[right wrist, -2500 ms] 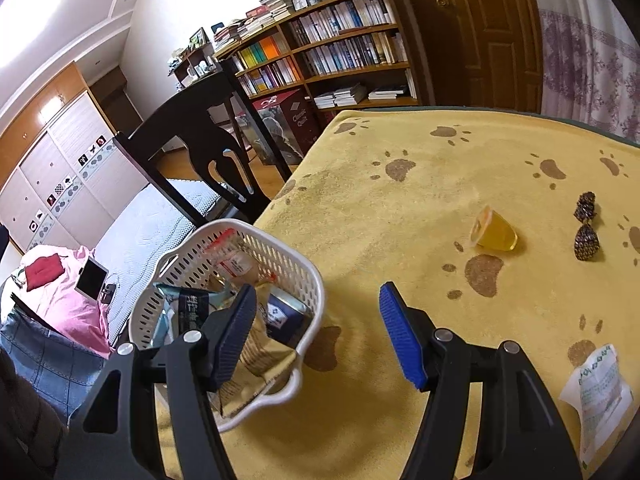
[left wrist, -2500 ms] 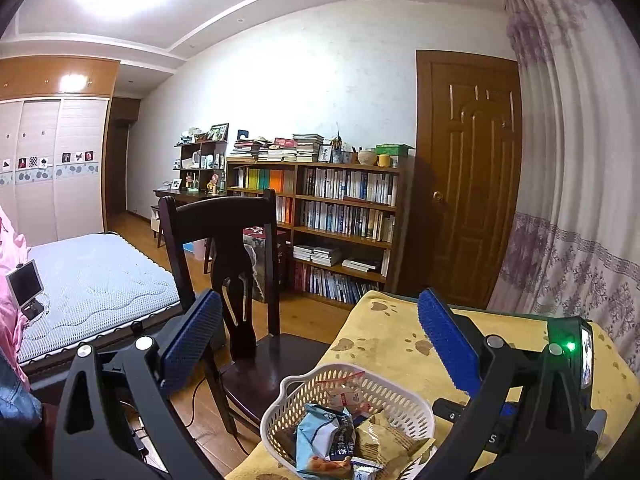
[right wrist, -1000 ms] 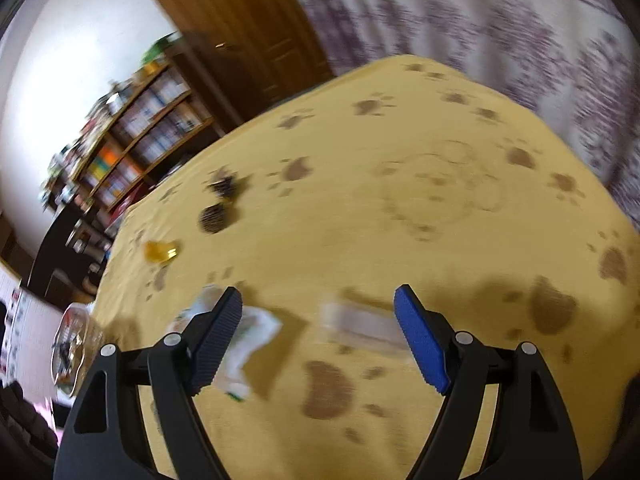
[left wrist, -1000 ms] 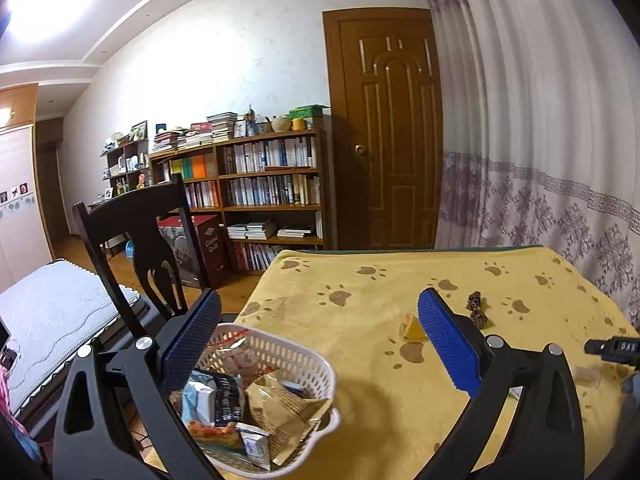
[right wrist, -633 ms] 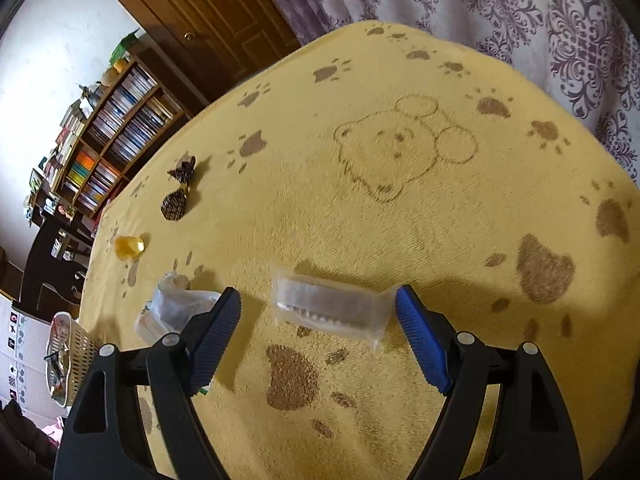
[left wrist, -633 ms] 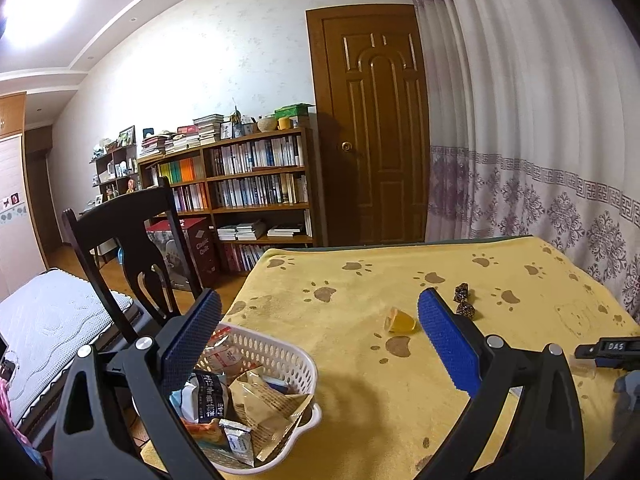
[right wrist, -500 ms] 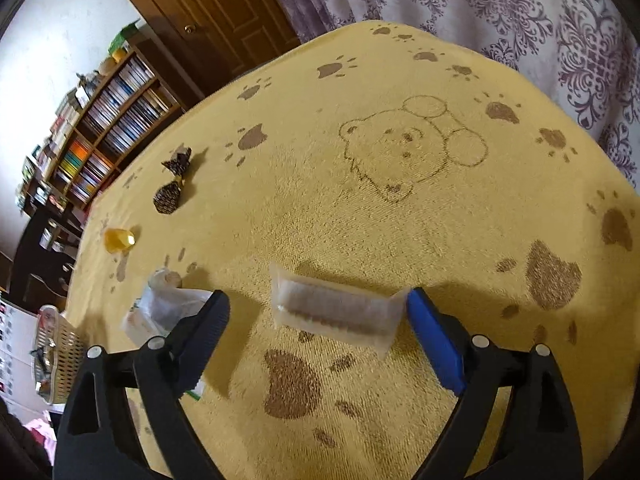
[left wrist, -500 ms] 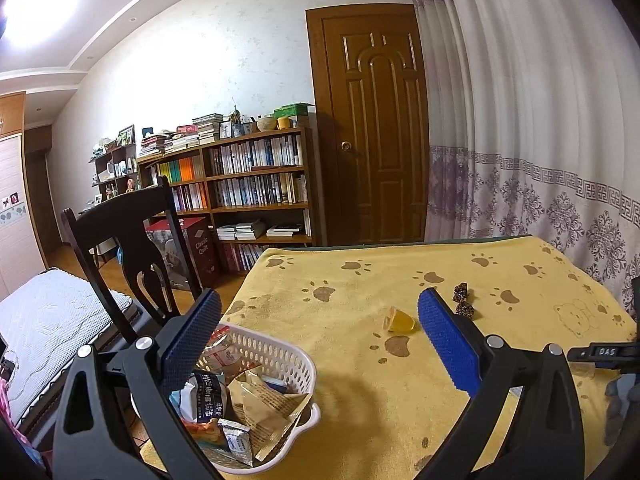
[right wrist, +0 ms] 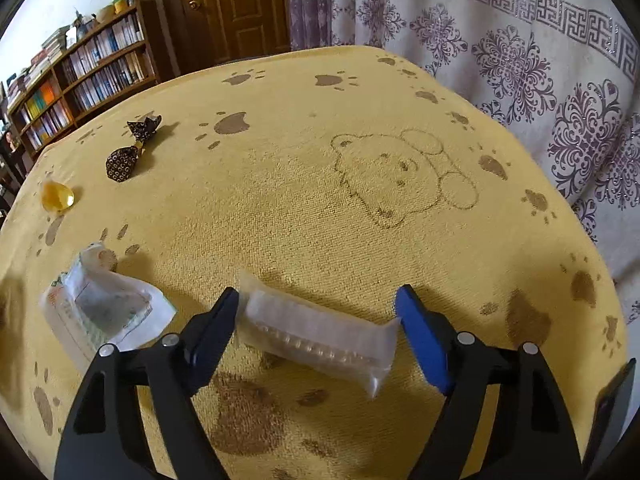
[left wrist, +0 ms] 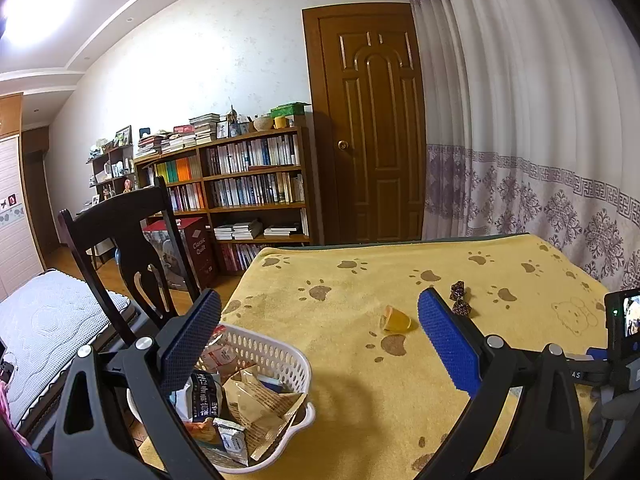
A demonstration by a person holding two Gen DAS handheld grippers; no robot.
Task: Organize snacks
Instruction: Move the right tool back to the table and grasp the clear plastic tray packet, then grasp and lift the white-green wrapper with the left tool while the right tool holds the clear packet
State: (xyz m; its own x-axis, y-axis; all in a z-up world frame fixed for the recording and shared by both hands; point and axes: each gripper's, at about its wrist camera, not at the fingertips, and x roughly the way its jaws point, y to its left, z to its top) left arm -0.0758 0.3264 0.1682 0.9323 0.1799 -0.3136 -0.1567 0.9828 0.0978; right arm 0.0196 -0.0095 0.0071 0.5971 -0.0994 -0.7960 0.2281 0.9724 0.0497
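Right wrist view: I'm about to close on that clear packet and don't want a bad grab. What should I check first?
1. Clear packet lies between the right gripper fingers: ok.
2. Fingers open wide enough to span it: ok.
3. Packet centred: not ok, it sits near the left finger.
4. White wrapper outside the fingers: ok.
5. Fingers low enough to catch the packet: cannot tell.
6. White basket has room; left gripper open, empty: ok.

Ceiling light (left wrist: pixel 36 8) glowing on white walls, brown door (left wrist: pixel 374 136) being flanked by patterned curtain (left wrist: pixel 520 128) and bookshelf (left wrist: pixel 240 192), dark chair (left wrist: pixel 124 256) standing by bed (left wrist: pixel 44 328).
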